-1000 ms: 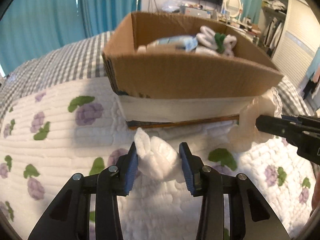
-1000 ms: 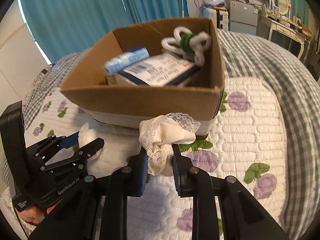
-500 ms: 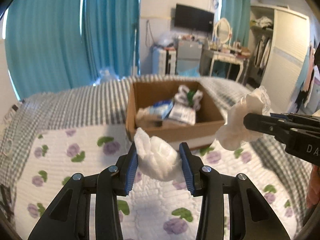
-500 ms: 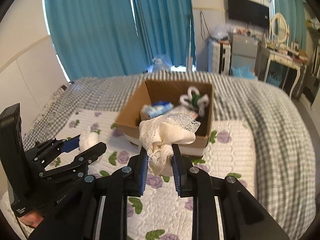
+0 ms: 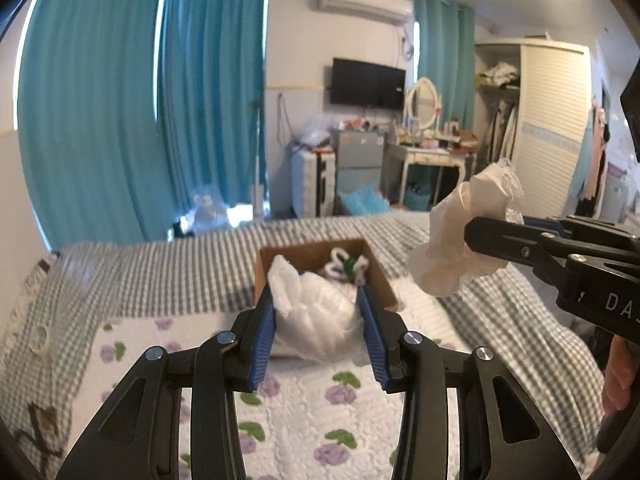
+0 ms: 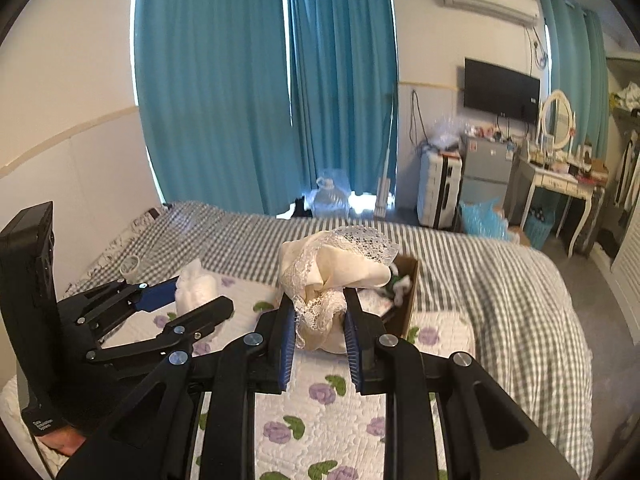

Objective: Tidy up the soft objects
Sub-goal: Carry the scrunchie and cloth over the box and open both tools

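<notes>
Two soft bundles are held clear above the bed: a white crumpled cloth (image 5: 316,312) is pinched in the closed left gripper (image 5: 318,330), a cream lace-trimmed garment (image 6: 332,276) in the closed right gripper (image 6: 320,330), presumably so both can be dropped into the cardboard box (image 5: 382,276) on the floral quilt (image 5: 328,408) beyond.
</notes>
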{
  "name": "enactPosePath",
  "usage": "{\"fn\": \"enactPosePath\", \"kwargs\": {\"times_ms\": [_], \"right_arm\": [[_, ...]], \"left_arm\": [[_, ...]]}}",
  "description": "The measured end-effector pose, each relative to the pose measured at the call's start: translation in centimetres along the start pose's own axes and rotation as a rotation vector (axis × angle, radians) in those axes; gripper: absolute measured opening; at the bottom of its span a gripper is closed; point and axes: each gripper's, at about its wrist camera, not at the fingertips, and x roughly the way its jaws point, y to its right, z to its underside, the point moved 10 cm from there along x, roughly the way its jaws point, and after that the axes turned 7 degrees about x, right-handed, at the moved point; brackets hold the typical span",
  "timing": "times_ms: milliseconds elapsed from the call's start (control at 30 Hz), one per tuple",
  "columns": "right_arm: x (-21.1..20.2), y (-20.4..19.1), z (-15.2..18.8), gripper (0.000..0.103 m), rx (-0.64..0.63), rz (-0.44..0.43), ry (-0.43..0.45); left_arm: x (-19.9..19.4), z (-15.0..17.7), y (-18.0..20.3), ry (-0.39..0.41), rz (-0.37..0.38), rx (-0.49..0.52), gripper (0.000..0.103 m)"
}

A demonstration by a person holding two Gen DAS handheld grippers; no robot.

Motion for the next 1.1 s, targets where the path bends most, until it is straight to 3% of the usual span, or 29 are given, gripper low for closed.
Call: {"fn": "enactPosePath", "kwargs": {"times_ms": [233,533,800,1100], "right_arm": [[-0.5,0.5,-4.4,0.021,-0.009,0.014,0.038],[3.3,3.4,-8.8,0.021,0.012,0.039,0.044],[10.8,6.7,-9.1,0.021,0.03,0.057,0.0],[20.9,11.0,-5.4,0.021,0.092,0.06,-0.115]], "left_arm": [[1.0,-4.6,-1.6,0.047,0.01,-0.01,0.04],[6.9,-7.7,-3.1,0.03,0.023,-0.02,0.04],[14.8,-6.2,-3.1,-0.04,0.033,-0.053,0.04],[23.0,-2.7,-2.5,-0.12,0.052,-0.011,0.04]]}}
